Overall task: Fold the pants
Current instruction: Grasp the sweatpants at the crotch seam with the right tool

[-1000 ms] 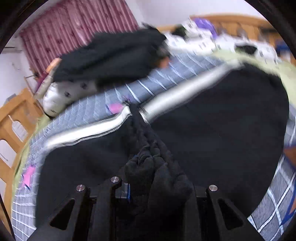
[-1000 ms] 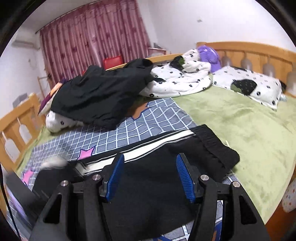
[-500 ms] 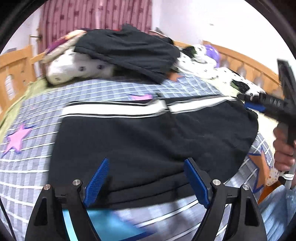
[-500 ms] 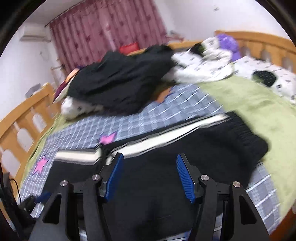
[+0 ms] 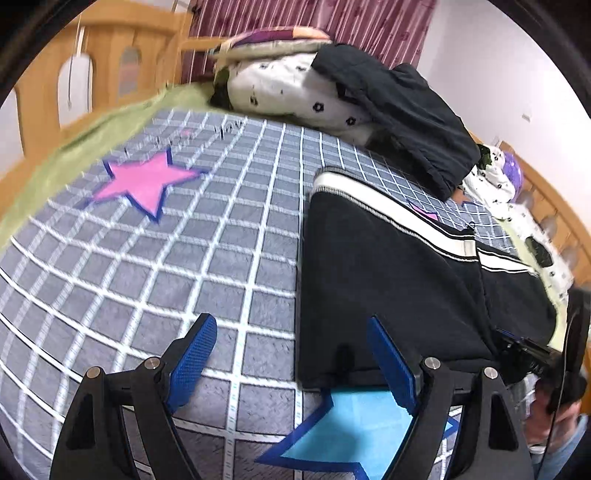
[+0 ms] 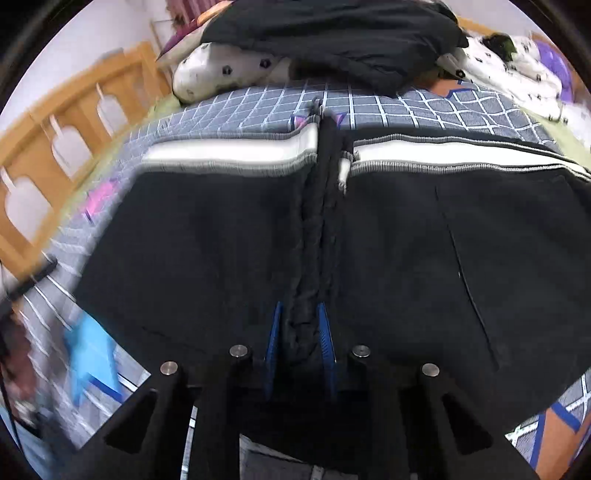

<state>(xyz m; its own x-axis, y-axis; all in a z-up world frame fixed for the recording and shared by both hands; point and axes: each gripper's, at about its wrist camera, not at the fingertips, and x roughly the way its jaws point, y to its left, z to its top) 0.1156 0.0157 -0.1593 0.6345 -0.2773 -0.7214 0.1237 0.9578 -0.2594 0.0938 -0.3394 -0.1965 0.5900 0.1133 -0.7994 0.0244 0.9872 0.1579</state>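
My left gripper (image 5: 291,354) hung over the bed w/ its jaws wide apart & nothing between them. Its blue pads (image 5: 192,358) straddled the near left corner of the pants (image 5: 388,280) w/o touching the cloth; the left pad was over bare quilt (image 5: 166,258), the right pad over the pants' near edge. A light-blue star patch (image 5: 354,432) on the quilt lay just below that edge, btwn my fingers.

My right gripper (image 6: 300,343) was closing, jaws nearly together, w/ a bunched ridge of black fabric pinched btwn the blue pads (image 6: 273,339). That ridge ran straight up the middle of the pants (image 6: 406,258) to the white-striped band (image 6: 229,151) at the far edge. In the left view the right gripper (image 5: 532,354) showed only at the pants' right end, partly cut off, w/ a hand (image 5: 554,410) behind it.

The pants were black, lying flat across the grey checked quilt, spread left to right, white stripe (image 5: 391,206) along the far side. A pink star patch (image 5: 144,181) sat well to their left. Beyond them a heap of dark clothes (image 5: 402,107) lay over a white spotted pillow (image 5: 295,92), near the wooden bed rail (image 5: 96,70) & red curtain (image 5: 314,18). Right view was blurred at its left edge.
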